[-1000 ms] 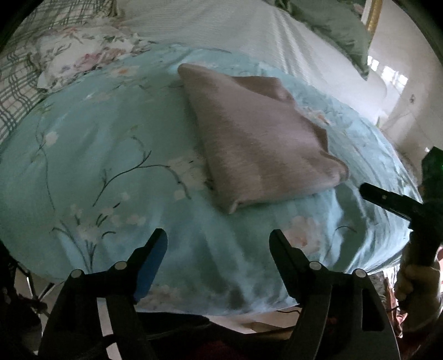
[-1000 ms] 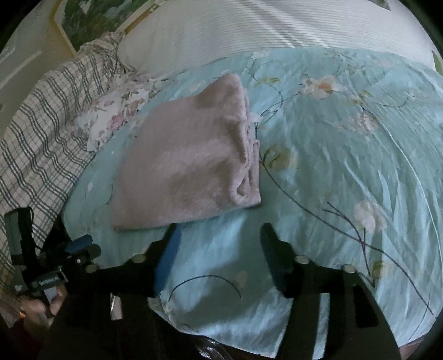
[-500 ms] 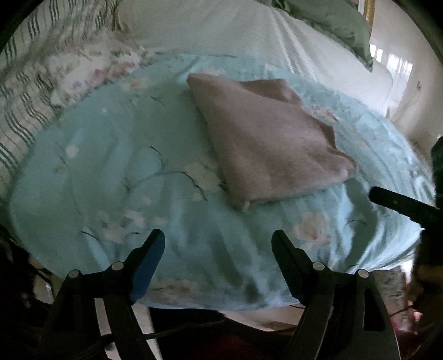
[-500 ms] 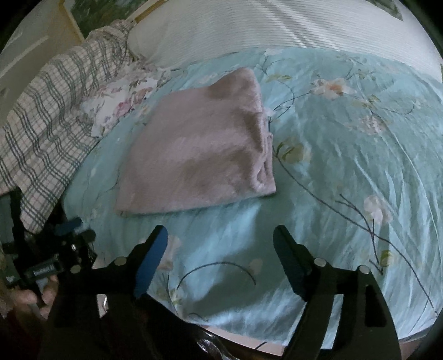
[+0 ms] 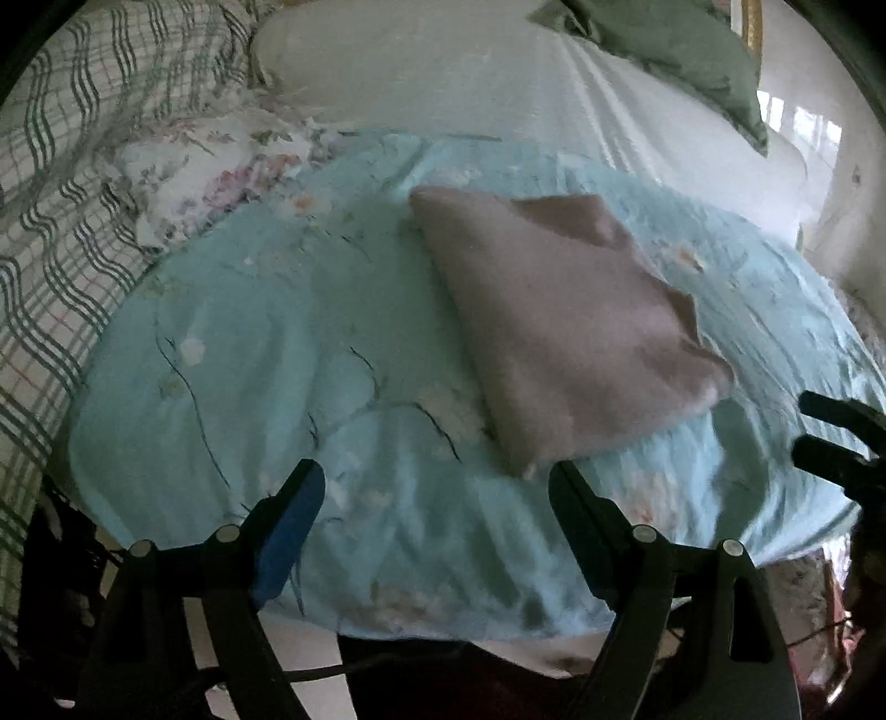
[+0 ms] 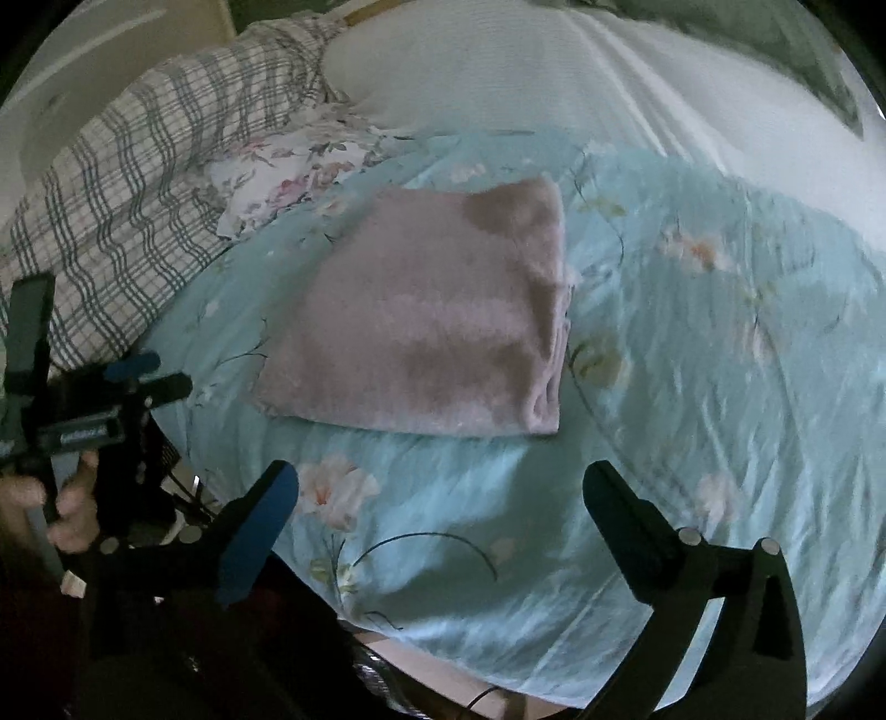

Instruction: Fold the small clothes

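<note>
A folded pinkish-grey garment [image 5: 559, 327] [image 6: 437, 321] lies flat on the light blue flowered bedcover [image 5: 266, 343] [image 6: 692, 343]. My left gripper [image 5: 437, 482] hangs above the cover's near edge, short of the garment's near corner; its jaws are opening and nothing is between them. My right gripper [image 6: 440, 482] hovers in front of the garment's near edge, jaws opening wide, with only the cover under them. In the left wrist view the right gripper [image 5: 830, 437] shows at the right edge. In the right wrist view the left gripper [image 6: 149, 374] and a hand [image 6: 66, 498] show at the left.
A checked blanket [image 5: 50, 232] [image 6: 127, 210] and a flowered pillow [image 5: 210, 171] [image 6: 288, 171] lie left of the cover. White bedding [image 5: 443, 72] [image 6: 526, 72] and a green pillow [image 5: 681, 50] lie behind. The bed's near edge drops to the floor below the grippers.
Both grippers have risen and drawn back from the garment, so more of the bed shows. The right jaws have spread much wider, the left a little. The garment has stayed in place.
</note>
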`<state>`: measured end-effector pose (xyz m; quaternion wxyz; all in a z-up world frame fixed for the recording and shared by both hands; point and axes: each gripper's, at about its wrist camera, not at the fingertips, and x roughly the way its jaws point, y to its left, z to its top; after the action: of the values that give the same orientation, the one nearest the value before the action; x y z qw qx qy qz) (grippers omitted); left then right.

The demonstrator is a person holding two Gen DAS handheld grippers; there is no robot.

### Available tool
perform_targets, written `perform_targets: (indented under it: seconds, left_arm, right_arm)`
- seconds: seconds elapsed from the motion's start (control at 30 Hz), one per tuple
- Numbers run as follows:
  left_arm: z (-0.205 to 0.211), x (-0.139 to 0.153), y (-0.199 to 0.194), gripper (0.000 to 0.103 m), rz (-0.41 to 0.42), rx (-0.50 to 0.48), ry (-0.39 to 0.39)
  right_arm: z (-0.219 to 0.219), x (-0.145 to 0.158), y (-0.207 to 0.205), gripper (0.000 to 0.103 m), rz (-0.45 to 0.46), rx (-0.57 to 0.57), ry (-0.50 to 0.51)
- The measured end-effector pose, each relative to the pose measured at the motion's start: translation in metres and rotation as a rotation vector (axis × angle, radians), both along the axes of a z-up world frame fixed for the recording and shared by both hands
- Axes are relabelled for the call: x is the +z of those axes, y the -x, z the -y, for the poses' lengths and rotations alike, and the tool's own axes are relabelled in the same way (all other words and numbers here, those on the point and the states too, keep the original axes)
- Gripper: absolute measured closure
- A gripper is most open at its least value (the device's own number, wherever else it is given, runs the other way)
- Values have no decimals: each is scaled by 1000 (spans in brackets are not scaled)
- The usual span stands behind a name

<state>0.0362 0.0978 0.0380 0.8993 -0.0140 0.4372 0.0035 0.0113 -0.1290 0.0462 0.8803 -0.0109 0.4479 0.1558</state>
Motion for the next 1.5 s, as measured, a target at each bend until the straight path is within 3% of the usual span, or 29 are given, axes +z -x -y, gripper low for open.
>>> perform_targets:
  seconds: [0.23, 0.73, 1.5]
  left_arm:
    - [13, -10, -14, 17, -28, -24, -64]
    - [26, -19, -35, 16, -62, -35, -141]
    - [28, -13, -60, 16, -38, -29, -176]
  right_arm:
    - [-9, -11, -8, 0, -1, 15, 68]
    - [-13, -24, -37, 0, -48, 27, 37]
    - [-17, -16, -81, 0, -45, 32, 27]
